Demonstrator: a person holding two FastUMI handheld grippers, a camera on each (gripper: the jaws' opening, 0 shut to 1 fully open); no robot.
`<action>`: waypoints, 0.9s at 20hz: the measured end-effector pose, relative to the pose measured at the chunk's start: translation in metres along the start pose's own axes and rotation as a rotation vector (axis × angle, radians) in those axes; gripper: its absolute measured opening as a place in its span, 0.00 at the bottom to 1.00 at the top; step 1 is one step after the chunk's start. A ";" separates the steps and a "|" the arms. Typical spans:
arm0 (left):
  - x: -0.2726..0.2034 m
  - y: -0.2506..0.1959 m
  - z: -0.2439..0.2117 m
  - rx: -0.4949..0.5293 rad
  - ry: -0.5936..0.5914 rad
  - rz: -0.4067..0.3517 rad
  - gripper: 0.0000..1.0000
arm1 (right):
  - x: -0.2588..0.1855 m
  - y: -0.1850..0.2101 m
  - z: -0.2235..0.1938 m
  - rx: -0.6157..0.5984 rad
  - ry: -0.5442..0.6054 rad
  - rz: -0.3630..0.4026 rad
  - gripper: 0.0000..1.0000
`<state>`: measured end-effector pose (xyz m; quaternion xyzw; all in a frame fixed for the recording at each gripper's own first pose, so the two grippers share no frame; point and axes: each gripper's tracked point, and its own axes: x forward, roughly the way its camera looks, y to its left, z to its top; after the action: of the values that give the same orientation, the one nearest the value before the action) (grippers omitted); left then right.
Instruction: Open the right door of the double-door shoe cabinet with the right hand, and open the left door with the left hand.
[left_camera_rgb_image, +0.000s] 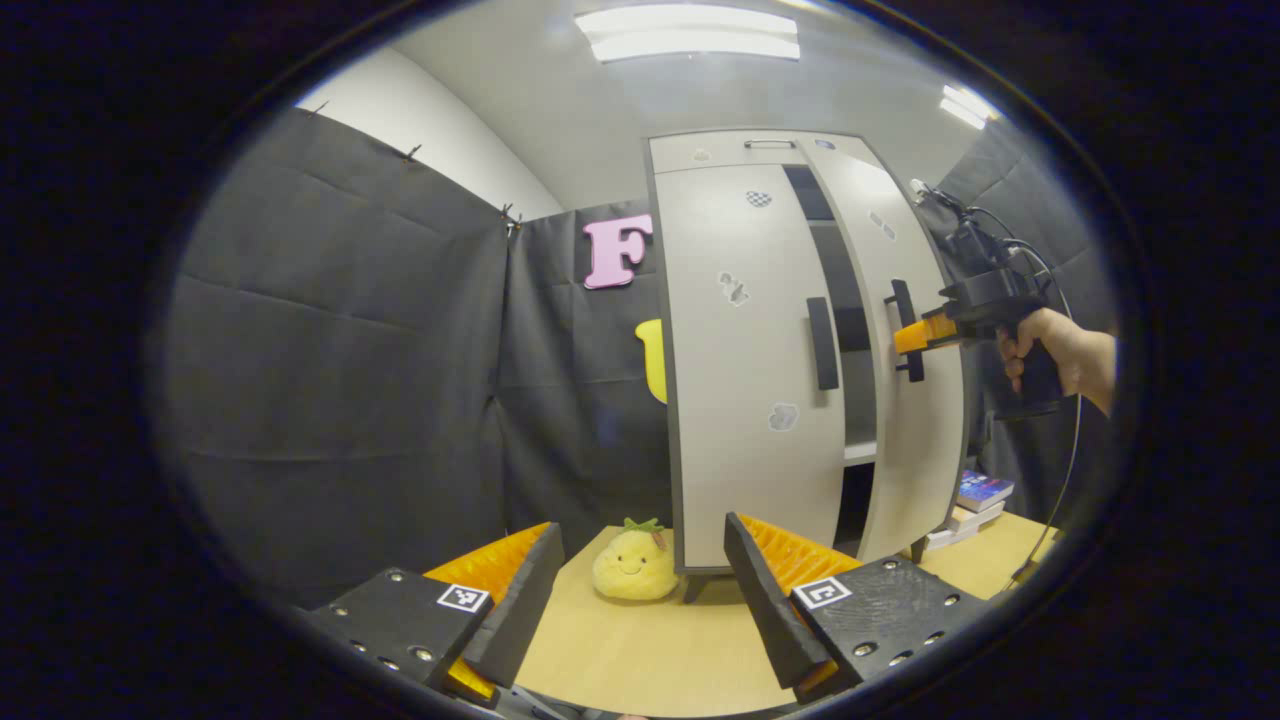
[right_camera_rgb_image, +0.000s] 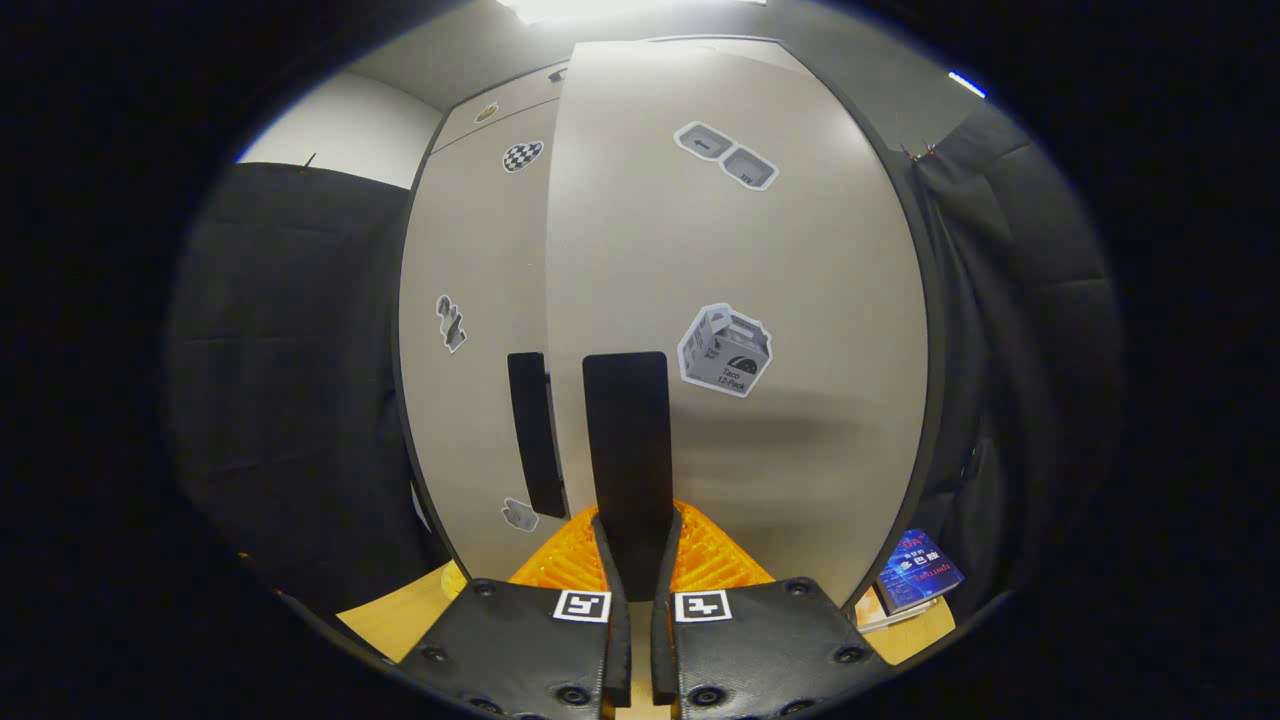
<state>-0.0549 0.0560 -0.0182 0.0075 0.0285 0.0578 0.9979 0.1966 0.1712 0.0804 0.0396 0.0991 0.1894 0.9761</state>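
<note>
The shoe cabinet (left_camera_rgb_image: 760, 350) stands right of centre in your left gripper view, on the wooden table (left_camera_rgb_image: 650, 650), with its right door (left_camera_rgb_image: 915, 400) already swung partly out so a dark gap and a shelf edge show between it and the left door (left_camera_rgb_image: 745, 370), which sits flush and shut. In the right gripper view the right gripper (right_camera_rgb_image: 633, 545) sits at bottom centre, its fingers pinched closed on the right door handle (right_camera_rgb_image: 627, 450), the black bar rising between them; the left door handle (right_camera_rgb_image: 535, 430) is just beside it to the left. Your left gripper (left_camera_rgb_image: 640, 590) hangs low in its own view with the fingers spread wide and nothing between them, well short of the left door handle (left_camera_rgb_image: 822, 343). From here the risk, as I judge it, is the arc: if you pull straight back rather than around the hinge, the bar may slip out of the pinch or the whole cabinet may drag across the table. The door's sweep also heads toward the stack of books (left_camera_rgb_image: 975, 500) at lower right. The plush fruit toy (left_camera_rgb_image: 633, 565) sits by the cabinet's foot, near your left approach.
</note>
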 end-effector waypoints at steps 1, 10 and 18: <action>0.002 -0.005 0.000 0.002 -0.002 -0.011 0.94 | -0.001 0.000 -0.001 -0.004 0.006 0.004 0.09; 0.026 -0.043 0.008 0.000 -0.031 -0.100 0.95 | -0.033 -0.008 -0.007 0.035 0.036 0.055 0.04; 0.044 -0.080 0.009 -0.009 -0.040 -0.176 0.95 | -0.054 -0.024 -0.007 0.039 0.053 0.049 0.06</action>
<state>-0.0013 -0.0188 -0.0130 0.0018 0.0088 -0.0302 0.9995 0.1544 0.1291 0.0804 0.0559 0.1275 0.2121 0.9673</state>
